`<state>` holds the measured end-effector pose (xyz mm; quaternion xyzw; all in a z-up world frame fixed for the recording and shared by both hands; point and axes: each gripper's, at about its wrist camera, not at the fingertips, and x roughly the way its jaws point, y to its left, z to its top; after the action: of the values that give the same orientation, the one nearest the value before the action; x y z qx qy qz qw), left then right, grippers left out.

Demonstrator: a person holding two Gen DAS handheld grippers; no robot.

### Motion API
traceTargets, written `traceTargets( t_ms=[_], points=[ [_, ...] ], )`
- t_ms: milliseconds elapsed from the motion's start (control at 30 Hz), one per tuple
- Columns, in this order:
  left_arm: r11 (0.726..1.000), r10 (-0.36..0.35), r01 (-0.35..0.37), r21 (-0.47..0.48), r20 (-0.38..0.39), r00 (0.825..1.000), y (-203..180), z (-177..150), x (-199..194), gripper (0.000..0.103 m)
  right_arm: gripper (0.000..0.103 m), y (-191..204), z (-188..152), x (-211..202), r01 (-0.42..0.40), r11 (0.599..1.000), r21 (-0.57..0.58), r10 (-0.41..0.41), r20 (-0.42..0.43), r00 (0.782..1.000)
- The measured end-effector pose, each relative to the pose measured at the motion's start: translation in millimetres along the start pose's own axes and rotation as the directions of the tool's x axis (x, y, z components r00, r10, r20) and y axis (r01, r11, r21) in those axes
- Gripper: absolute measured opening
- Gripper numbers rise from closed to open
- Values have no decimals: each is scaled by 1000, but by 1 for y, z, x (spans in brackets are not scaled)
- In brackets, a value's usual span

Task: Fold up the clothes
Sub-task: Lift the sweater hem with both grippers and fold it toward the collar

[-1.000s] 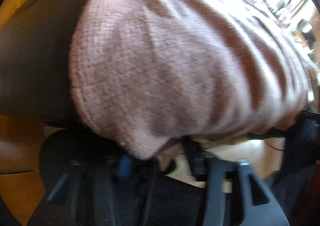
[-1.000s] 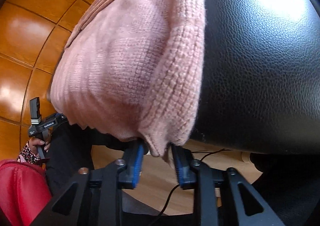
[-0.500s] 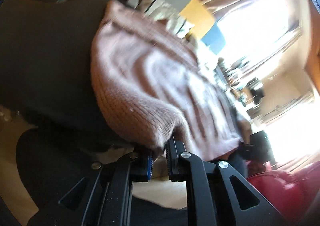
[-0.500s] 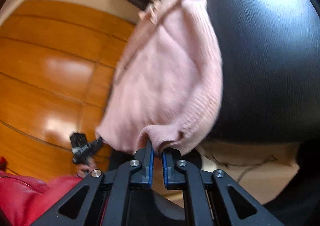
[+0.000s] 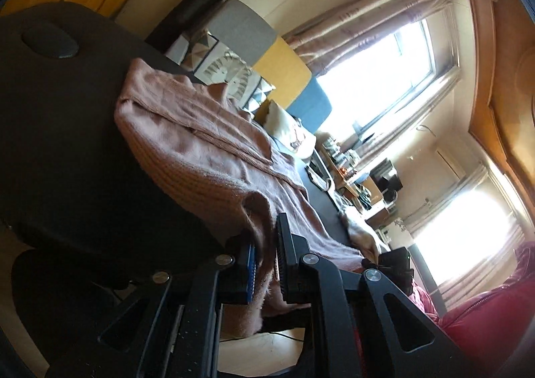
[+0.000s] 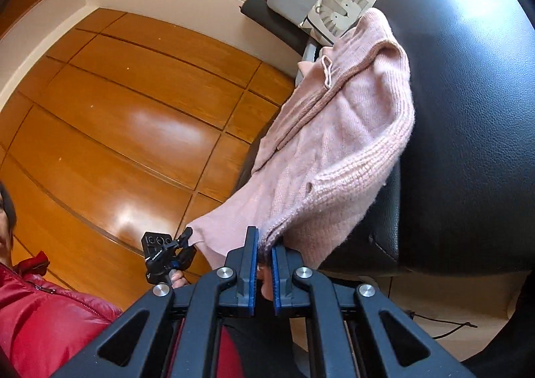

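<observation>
Pink sweater [image 6: 337,144] pinched by both tools, "GoPro"-style lettering unreadable

Both my grippers sit at the near edge of the black leather surface [image 6: 468,144], each with knit bunched between its jaws. Left gripper [image 5: 265,264]: the pink sweater [image 5: 214,157] fills the path straight ahead. To its left the leather is bare up to a round button [image 5: 50,41], so there is room there. Far edge is blocked by cushions [image 5: 230,67] and a dark bolster [image 5: 197,0]. Right gripper [image 6: 264,264]: to its right, bare leather, open passage. To its left, open air over the wood floor [image 6: 117,130], but the left gripper [image 6: 167,254] and the hand [image 6: 177,277] holding it stand there, touching the sweater's [image 6: 334,150] hem. A red jacket [image 6: 40,311] crowds the near left corner.
</observation>
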<state>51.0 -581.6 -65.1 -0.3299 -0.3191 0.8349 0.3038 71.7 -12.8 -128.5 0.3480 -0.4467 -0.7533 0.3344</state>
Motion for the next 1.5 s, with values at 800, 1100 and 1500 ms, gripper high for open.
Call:
traceTargets(
  t_ms=[800, 1100, 1500],
  points=[
    [951, 197, -212, -223, -86, 977, 48, -30, -7, 23, 29, -6, 6, -42, 323, 946, -10, -323, 9, 946],
    [850, 441, -466, -247, -151, 885, 76, -38, 17, 62, 34, -37, 1, 24, 522, 848, -87, -527, -226, 819],
    [867, 446, -484, -119, -253, 859, 87, -36, 44, 63, 41, -52, 0, 53, 496, 862, -103, -500, -327, 802]
  ],
)
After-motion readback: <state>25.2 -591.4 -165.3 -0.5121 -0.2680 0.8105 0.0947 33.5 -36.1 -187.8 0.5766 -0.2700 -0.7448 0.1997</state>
